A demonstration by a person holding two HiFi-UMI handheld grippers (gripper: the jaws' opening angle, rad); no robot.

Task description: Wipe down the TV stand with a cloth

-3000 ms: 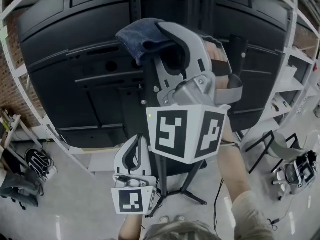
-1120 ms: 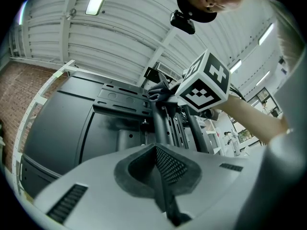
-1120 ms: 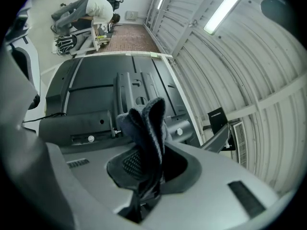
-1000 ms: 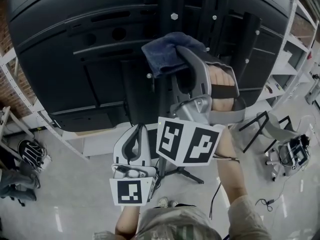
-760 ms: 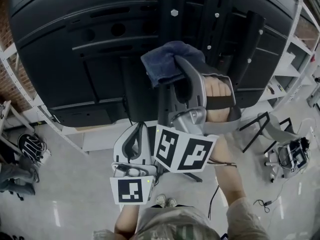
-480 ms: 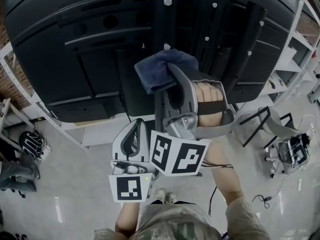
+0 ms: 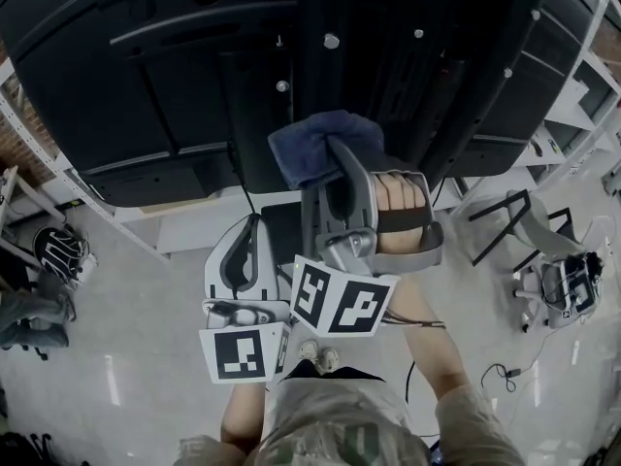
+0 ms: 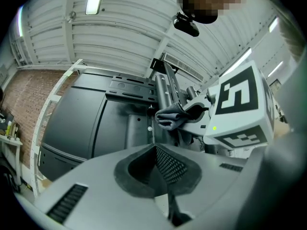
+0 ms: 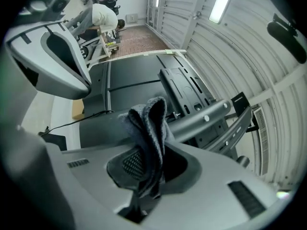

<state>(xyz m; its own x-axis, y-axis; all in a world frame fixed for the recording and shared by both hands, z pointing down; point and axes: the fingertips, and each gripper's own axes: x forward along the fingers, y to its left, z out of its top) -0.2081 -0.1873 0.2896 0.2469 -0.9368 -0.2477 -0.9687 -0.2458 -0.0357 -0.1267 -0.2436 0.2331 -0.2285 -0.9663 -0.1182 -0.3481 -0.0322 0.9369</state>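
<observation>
Now clamping the folded cloth (image 9: 149, 128) in the fingers of the right gripper (image 7: 333, 158) at the TV stand (image 7: 325, 61) column's edge, holding the left gripper (image 7: 252, 231) lower, fingers closed empty, above open floor (image 7: 146, 328).

The cloth (image 7: 309, 149) sits in the right gripper (image 7: 340, 163) before the TV stand post (image 7: 325, 71), left gripper (image 7: 247, 229) below-left

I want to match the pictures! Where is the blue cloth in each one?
Head view: cloth in the middle, held by the right gripper.
Left gripper view: cloth near the middle, small.
Right gripper view: cloth in the middle, big and close.
Shared landmark: the dark stand post behind it.
</observation>
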